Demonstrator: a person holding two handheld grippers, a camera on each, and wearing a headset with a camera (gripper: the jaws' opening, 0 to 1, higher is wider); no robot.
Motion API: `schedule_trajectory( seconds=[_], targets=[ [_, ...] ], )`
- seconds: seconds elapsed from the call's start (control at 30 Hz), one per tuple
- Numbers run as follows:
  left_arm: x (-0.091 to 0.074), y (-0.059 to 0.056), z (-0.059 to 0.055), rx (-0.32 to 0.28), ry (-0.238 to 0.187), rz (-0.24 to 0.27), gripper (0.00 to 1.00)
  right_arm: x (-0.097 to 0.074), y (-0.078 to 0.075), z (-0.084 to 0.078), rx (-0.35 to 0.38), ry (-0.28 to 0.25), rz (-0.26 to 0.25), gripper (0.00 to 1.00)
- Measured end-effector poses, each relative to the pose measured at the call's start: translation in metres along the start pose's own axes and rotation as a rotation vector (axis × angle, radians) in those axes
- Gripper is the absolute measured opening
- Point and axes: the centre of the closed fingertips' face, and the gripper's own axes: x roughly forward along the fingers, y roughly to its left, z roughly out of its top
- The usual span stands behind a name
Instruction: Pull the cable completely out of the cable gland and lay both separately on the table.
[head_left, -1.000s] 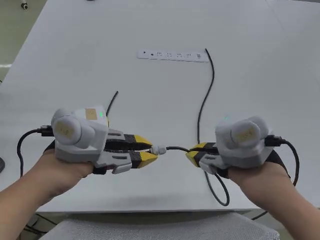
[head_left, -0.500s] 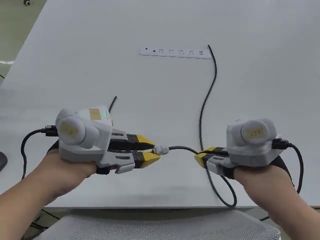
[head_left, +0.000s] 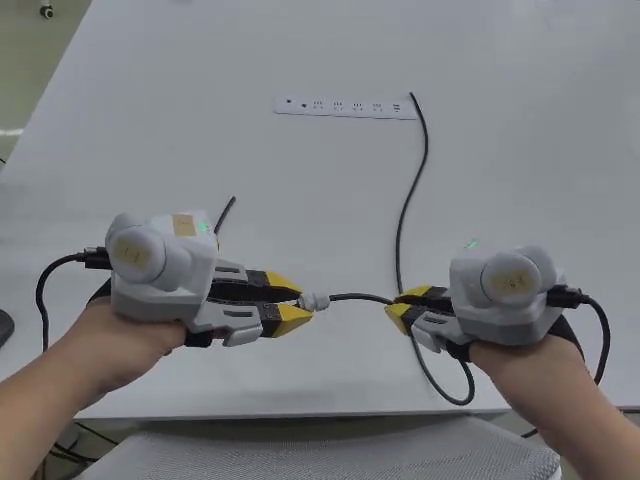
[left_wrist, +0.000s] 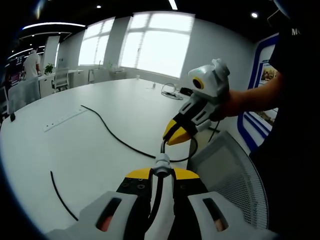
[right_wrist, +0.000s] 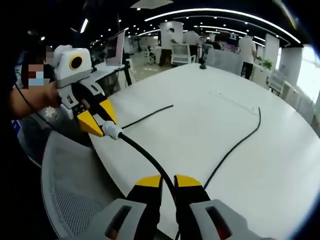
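Plain white table, no pattern. Left claw and right claw match: pale grey bodies, black inner parts, bright yellow tips, and a small green light glows on the left one. The cable is black, the gland whitish. White power strip — grey mesh chair.

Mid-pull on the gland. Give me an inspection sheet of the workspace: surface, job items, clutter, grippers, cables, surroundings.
Surface: white table, flat.
Job's things: white cable gland at the tips of the left gripper; black cable runs from it to the right gripper; neither laid down yet.
Clutter: power strip at the far side.
Grippers: left shut on the cable gland, right shut on the cable.
Cables: the strip's black lead runs toward the near edge; a short black end lies behind the left gripper.
Surroundings: mesh chair at the near edge; open office, people far off.
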Motion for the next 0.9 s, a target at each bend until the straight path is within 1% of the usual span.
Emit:
schedule_trajectory(
  seconds=[0.07, 0.1, 0.13, 0.17, 0.2, 0.27, 0.3, 0.33, 0.37, 0.43, 0.47, 0.6, 0.67, 0.73, 0.8, 0.9],
  targets=[
    [0.000, -0.001, 0.000, 0.000, 0.000, -0.001, 0.15, -0.005, 0.002, 0.005, -0.044, 0.002, -0.015, 0.05],
    [0.000, -0.001, 0.000, 0.000, 0.002, -0.003, 0.15, -0.007, 0.005, 0.008, -0.055, -0.002, -0.011, 0.07],
    [0.000, -0.002, 0.000, 0.001, 0.002, -0.007, 0.15, -0.011, 0.011, 0.017, -0.065, -0.015, -0.007, 0.12],
    [0.000, -0.002, 0.000, 0.000, 0.003, -0.008, 0.15, -0.013, 0.015, 0.026, -0.098, -0.046, -0.004, 0.14],
    [0.000, -0.002, -0.001, 0.001, 0.003, -0.007, 0.15, -0.016, 0.022, 0.032, -0.145, -0.047, 0.002, 0.15],
    [0.001, -0.003, -0.001, -0.002, 0.001, -0.007, 0.15, -0.015, 0.030, 0.034, -0.217, -0.022, 0.004, 0.14],
    [0.001, -0.004, -0.001, -0.004, 0.000, -0.008, 0.15, -0.014, 0.034, 0.037, -0.276, -0.016, -0.001, 0.14],
    [0.001, -0.005, -0.001, -0.002, -0.001, -0.009, 0.15, -0.012, 0.036, 0.038, -0.302, -0.014, -0.003, 0.15],
    [0.001, -0.005, -0.001, 0.004, -0.001, -0.010, 0.15, -0.009, 0.039, 0.038, -0.351, -0.002, -0.003, 0.15],
    [0.002, -0.005, -0.001, 0.007, 0.002, -0.012, 0.15, -0.002, 0.042, 0.036, -0.425, 0.031, -0.001, 0.14],
    [0.002, -0.005, -0.001, 0.010, 0.004, -0.013, 0.15, 0.000, 0.043, 0.037, -0.449, 0.033, 0.001, 0.14],
    [0.002, -0.005, -0.002, 0.010, 0.013, -0.012, 0.16, 0.003, 0.054, 0.044, -0.497, 0.014, 0.029, 0.13],
    [0.002, -0.006, -0.001, 0.014, 0.012, -0.011, 0.16, 0.005, 0.059, 0.043, -0.514, 0.017, 0.047, 0.12],
    [0.002, -0.007, -0.001, 0.015, 0.012, -0.010, 0.16, 0.006, 0.062, 0.043, -0.537, 0.019, 0.053, 0.09],
    [0.003, -0.006, -0.001, 0.020, 0.015, -0.008, 0.16, 0.009, 0.063, 0.040, -0.557, 0.032, 0.052, 0.09],
    [0.003, -0.008, -0.004, 0.032, 0.023, -0.008, 0.16, 0.011, 0.061, 0.038, -0.566, 0.040, 0.054, 0.06]
  ],
)
